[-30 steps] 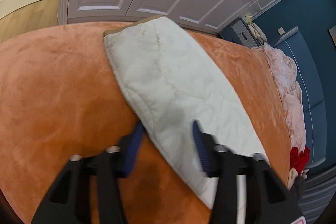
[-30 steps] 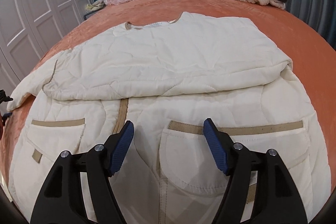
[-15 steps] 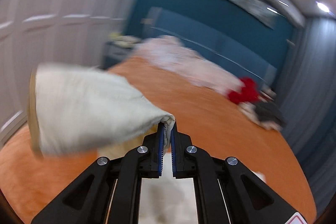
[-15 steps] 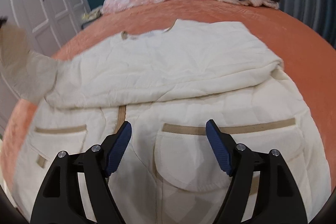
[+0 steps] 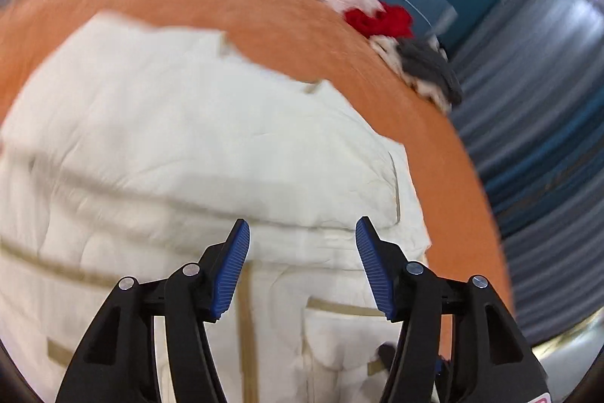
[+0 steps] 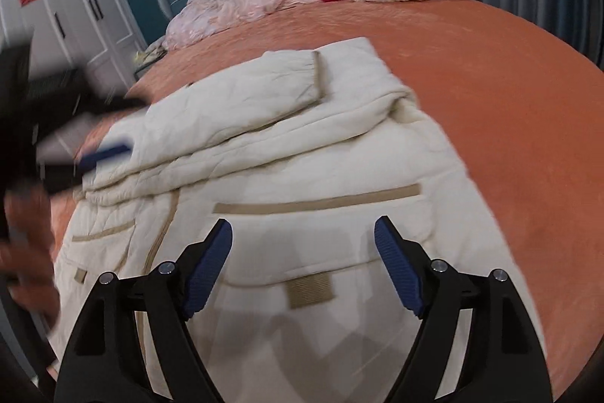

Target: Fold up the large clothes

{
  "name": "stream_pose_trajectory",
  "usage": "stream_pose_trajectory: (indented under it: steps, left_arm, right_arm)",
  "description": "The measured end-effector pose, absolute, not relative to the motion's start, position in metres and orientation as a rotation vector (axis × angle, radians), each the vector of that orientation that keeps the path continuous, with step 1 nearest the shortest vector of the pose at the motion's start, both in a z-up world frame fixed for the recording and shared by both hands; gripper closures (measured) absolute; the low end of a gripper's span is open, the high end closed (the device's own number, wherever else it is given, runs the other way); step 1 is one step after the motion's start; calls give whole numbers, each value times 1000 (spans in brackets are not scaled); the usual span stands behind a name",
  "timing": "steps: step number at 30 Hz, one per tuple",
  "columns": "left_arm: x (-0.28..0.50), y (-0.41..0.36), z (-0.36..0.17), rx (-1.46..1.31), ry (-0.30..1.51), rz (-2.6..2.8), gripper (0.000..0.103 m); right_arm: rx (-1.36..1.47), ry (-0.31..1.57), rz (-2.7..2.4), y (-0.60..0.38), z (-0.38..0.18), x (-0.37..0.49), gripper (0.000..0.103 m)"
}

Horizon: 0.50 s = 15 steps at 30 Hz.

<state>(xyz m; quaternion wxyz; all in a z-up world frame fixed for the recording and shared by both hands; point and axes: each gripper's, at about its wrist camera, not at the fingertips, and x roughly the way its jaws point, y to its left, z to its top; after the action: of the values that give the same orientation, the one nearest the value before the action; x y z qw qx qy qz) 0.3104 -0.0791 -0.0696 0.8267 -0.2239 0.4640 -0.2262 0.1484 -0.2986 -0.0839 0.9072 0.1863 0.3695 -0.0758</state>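
Cream quilted jacket with tan trim [image 6: 302, 153] lies on orange velvety bed [image 6: 490, 70], both sleeves folded across. Left gripper [image 5: 302, 263] and right gripper [image 6: 302, 263] hover above it, jaws wide, empty.

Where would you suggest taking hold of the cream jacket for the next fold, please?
Judging from the pose, the bottom hem of the cream jacket, nearest the right tongs. Both sleeves already lie across the chest, so come in low from the foot of the orange bed cover and lift the hem toward the collar.
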Motion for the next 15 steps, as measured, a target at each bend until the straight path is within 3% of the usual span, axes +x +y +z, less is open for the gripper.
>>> stream_pose_trajectory:
  steps: [10,15]
  left_arm:
    - [352,77,-94,-832,977,-161,46]
    - [358,101,-111,-919,1005,-109,48]
  right_arm:
    - [497,671,-122,-339,-52,242,21]
    - [530,782,-192,-353,-78,301,21]
